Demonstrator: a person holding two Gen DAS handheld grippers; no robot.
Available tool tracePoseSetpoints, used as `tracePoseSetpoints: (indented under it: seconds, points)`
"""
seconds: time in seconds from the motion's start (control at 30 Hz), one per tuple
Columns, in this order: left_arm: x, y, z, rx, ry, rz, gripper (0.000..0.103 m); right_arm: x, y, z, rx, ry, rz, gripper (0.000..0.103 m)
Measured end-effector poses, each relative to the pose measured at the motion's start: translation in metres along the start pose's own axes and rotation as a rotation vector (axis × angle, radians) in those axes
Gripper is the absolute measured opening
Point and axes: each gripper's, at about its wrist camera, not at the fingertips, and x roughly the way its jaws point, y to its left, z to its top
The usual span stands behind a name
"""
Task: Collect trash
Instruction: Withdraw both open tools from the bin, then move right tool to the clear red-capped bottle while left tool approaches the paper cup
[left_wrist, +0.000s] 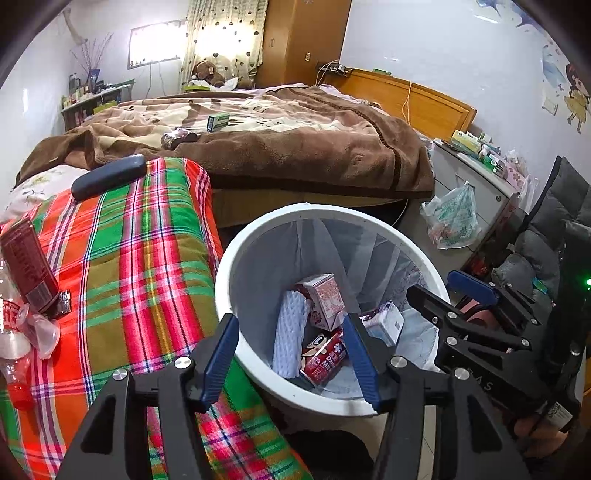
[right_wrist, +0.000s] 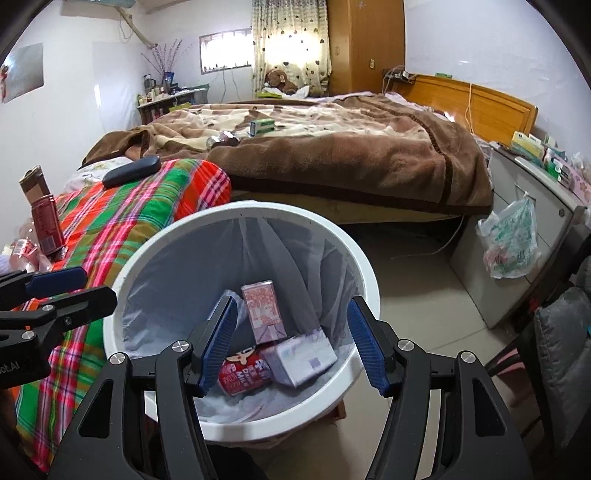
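Bin part filled, more trash waiting on the bed.
Left view: left tongs gape empty over the white bin holding cartons; a red can lies far left on the plaid quilt. Right view: right tongs wide, empty above it.

We see only part of the red can in the bin, behind a hand-held gripper finger. The clear bottle runs off the left edge. Items on the far shelf are too small to identify.
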Motion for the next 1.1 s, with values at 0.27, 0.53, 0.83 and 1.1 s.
tracePoseSetpoints:
  seconds: [0.27, 0.53, 0.83, 1.1]
  points:
    - [-0.018, 0.012, -0.008, -0.021, -0.019, 0.019, 0.058, -0.012, 0.012, 0.005, -0.025, -0.038, 0.019, 0.064]
    - [-0.047, 0.032, -0.016, -0.057, -0.06, 0.05, 0.058, -0.025, 0.034, 0.01, -0.057, -0.085, 0.052, 0.064]
    - [-0.082, 0.07, -0.032, -0.115, -0.095, 0.125, 0.058, -0.029, 0.065, 0.01, -0.086, -0.093, 0.105, 0.064]
    - [-0.114, 0.12, -0.049, -0.194, -0.124, 0.2, 0.058, -0.028, 0.103, 0.011, -0.115, -0.083, 0.179, 0.064]
